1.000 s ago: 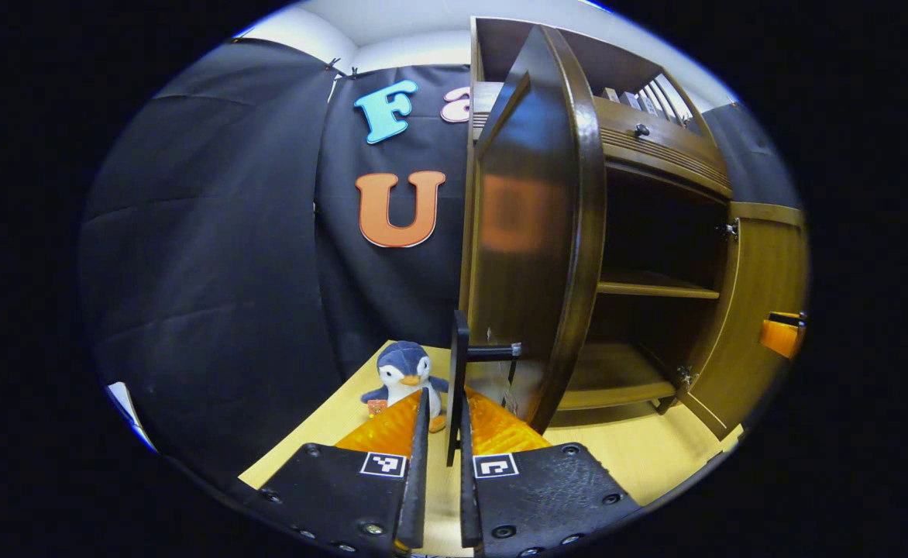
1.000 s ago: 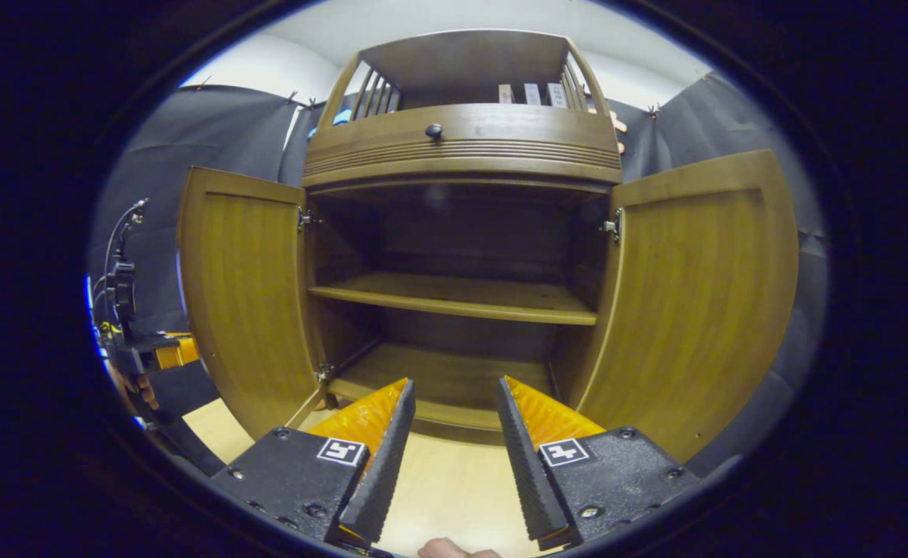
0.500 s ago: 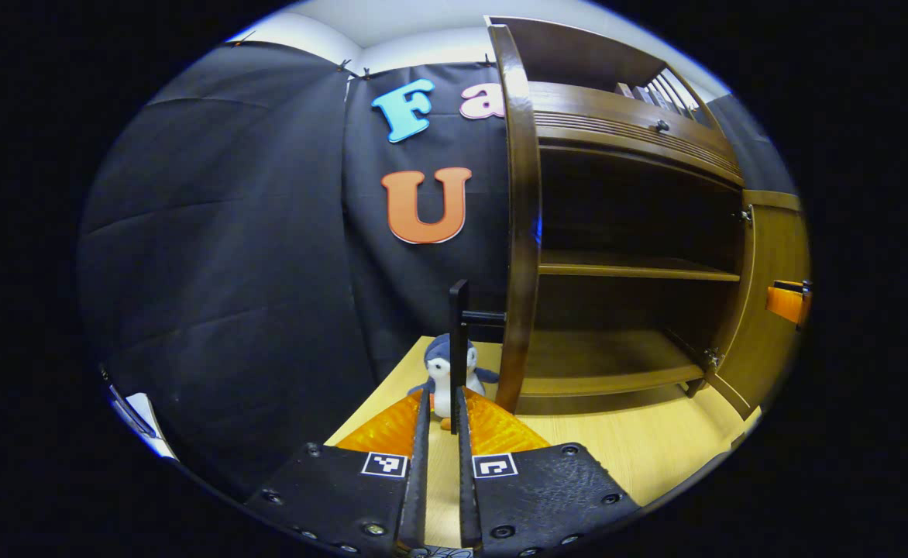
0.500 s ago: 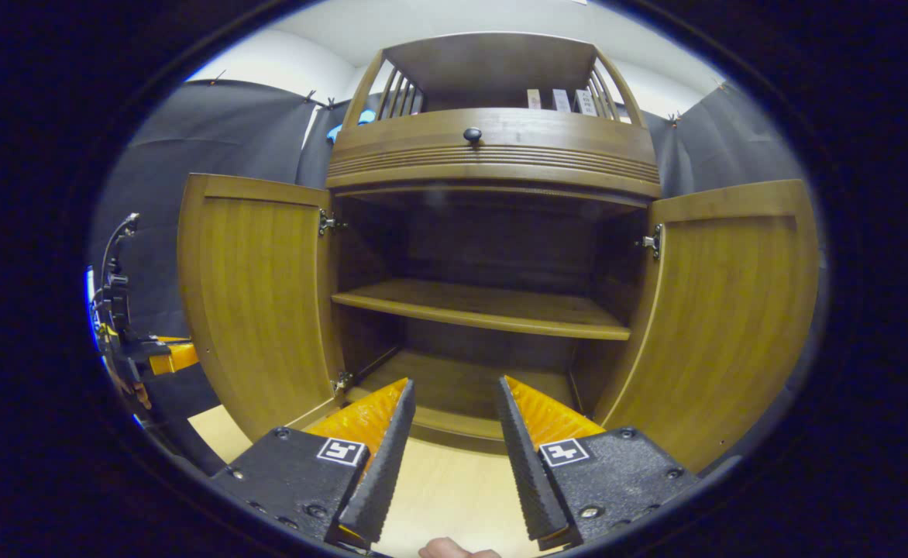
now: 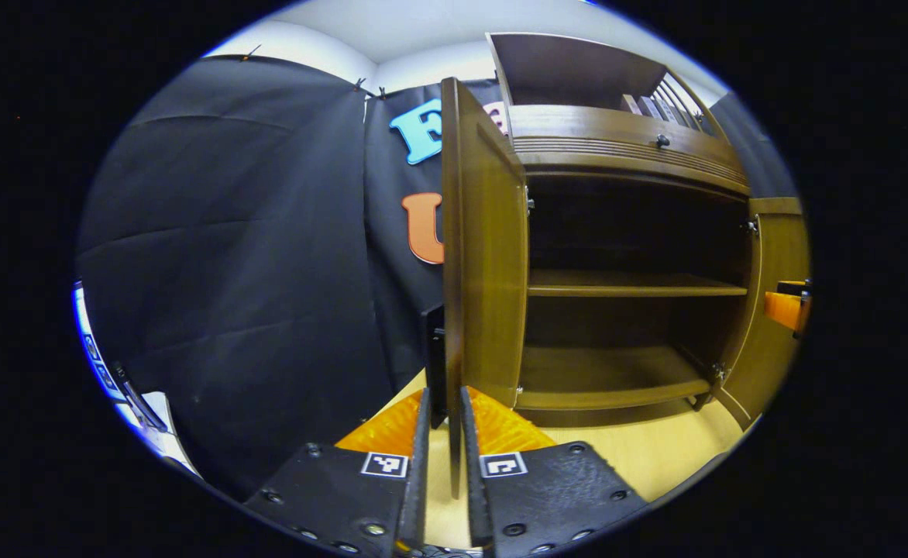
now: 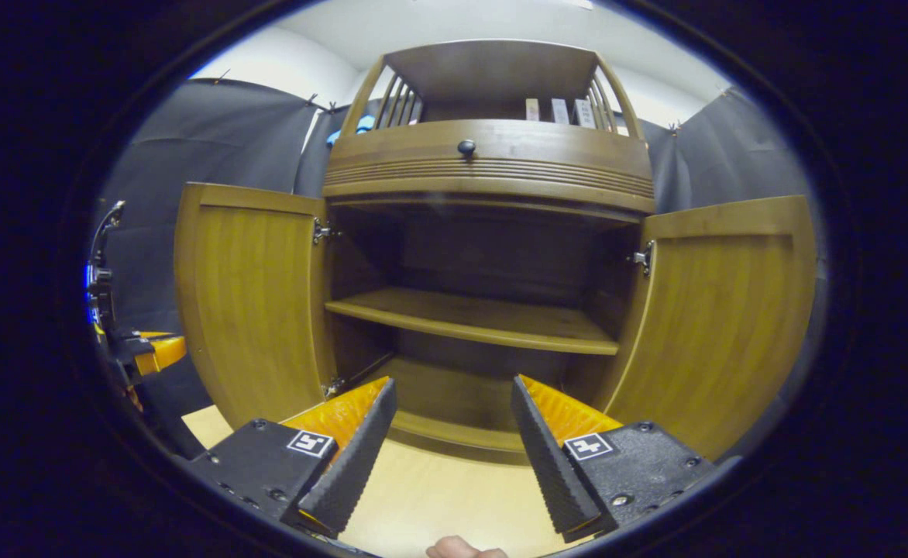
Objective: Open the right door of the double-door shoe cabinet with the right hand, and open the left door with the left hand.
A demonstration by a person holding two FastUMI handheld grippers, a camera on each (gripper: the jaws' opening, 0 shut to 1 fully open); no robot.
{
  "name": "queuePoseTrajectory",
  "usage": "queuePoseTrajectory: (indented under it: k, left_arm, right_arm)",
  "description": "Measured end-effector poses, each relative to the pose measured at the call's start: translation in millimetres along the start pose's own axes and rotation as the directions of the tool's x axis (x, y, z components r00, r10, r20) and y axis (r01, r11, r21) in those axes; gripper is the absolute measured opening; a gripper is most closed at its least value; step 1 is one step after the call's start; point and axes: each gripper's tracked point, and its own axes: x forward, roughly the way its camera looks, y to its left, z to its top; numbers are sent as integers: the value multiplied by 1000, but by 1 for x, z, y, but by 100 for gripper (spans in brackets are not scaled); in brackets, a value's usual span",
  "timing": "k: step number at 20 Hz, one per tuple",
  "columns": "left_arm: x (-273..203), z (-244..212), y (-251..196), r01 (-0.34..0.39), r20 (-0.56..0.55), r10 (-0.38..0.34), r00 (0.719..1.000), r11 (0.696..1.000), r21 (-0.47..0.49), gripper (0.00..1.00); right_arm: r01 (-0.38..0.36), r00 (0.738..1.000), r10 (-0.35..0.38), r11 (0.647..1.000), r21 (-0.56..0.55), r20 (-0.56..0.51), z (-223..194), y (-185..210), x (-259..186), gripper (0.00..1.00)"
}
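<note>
Left door (image 5: 485,256) has swung further open over the last second: its dark outer face showed at first, now its lighter inner face does. Its handle (image 5: 437,364) has gone behind the door's edge, and the door now hides the penguin toy. Right hand-held gripper (image 6: 450,446) has spread slightly wider and drawn back a little.

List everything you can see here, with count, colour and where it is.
Shoe cabinet: one, brown wood, centre, on a light wooden floor.
Left door: one, brown, swung open.
Right door: one, brown, swung open.
Shelf: one, brown, bare, mid-cabinet.
Drawer knob: one, dark, above the doors.
Door handle: one, black, on the left door's outer face.
Left tool: nearly closed around the left door's edge; contact unclear.
Right tool: open, before the cabinet, holding nothing.
</note>
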Motion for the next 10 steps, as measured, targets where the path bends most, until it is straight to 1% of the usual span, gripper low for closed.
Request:
queuePoseTrajectory:
  k: [1,2,3,4,5,6,7,8,9,10]
  left_arm:
    - [-1,5,-7,-2,14,2,1000,1000,6,24]
    - [-2,10,-14,9,28,-9,1000,1000,3,41]
    - [-1,15,-26,28,35,-27,999,1000,-7,54]
    - [-3,19,-37,46,41,-46,998,999,-21,47]
    - [-4,24,-49,66,50,-65,997,997,-28,48]
    - [-4,33,-60,87,68,-85,994,996,-30,50]
    - [-4,42,-74,112,85,-109,990,993,-33,54]
    - [-4,49,-87,139,98,-134,986,990,-38,48]
    - [-5,54,-99,159,104,-153,983,986,-50,55]
    - [-6,60,-111,185,115,-178,977,981,-56,55]
  right_arm:
    - [5,1000,-5,1000,5,6,3,-5,0,94]
    - [9,1000,-9,1000,10,8,4,-10,1,94]
    - [12,1000,-12,1000,16,8,5,-14,1,94]
    - [12,1000,-12,1000,20,8,5,-17,0,99]
    - [17,1000,-17,1000,22,7,6,-21,-2,94]
    - [21,1000,-21,999,24,10,7,-25,-2,94]
    - [25,1000,-26,999,26,15,9,-29,-3,94]
    - [28,999,-29,999,29,18,10,-32,-4,94]
    - [31,999,-32,999,31,21,12,-35,-4,99]
    - [43,999,-44,999,31,19,13,-41,-4,94]
